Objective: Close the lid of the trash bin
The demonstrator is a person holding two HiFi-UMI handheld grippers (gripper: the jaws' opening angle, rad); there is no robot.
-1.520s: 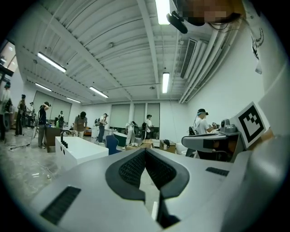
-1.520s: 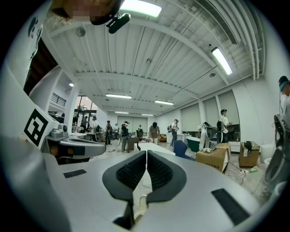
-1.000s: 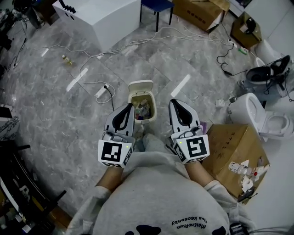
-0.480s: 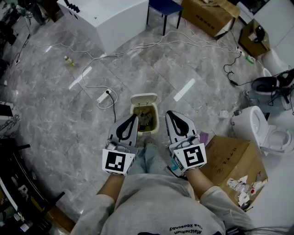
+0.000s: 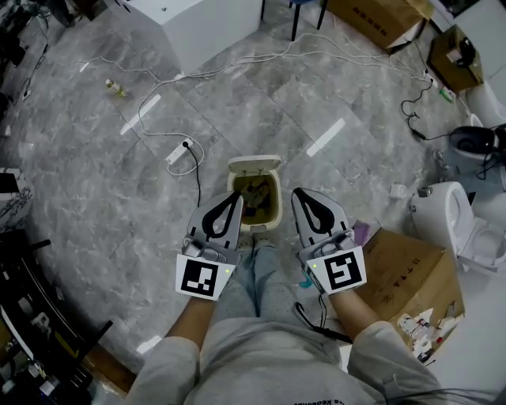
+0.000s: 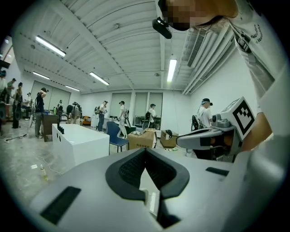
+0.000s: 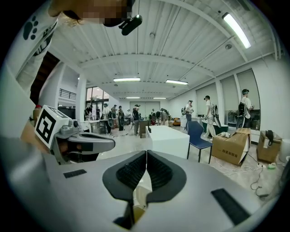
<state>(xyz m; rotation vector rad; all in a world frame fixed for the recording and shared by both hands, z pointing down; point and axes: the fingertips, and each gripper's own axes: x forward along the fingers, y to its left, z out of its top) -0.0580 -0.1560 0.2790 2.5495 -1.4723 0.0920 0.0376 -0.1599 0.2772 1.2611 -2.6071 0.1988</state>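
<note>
A small cream trash bin [image 5: 257, 224] stands on the grey floor with its lid [image 5: 254, 164] swung up and back; rubbish shows inside. In the head view my left gripper [image 5: 234, 195] hangs just left of the bin's rim, shut and empty. My right gripper [image 5: 300, 193] is just right of the rim, also shut and empty. Both point forward, nearly level, above the bin's near side, touching nothing. In the left gripper view the jaws [image 6: 145, 151] meet with nothing between them, and the same holds for the right gripper view's jaws [image 7: 146, 154]. Only a pale sliver of the bin shows below them.
A cardboard box [image 5: 403, 273] sits on the floor close to my right. A white power strip [image 5: 177, 153] with trailing cables lies left of the bin. A white toilet [image 5: 455, 213] stands further right, a white cabinet [image 5: 209, 24] at the back. My legs are right behind the bin.
Both grippers have come down and forward toward the bin, staying shut. The view has shifted so the bin now sits between the two gripper tips.
</note>
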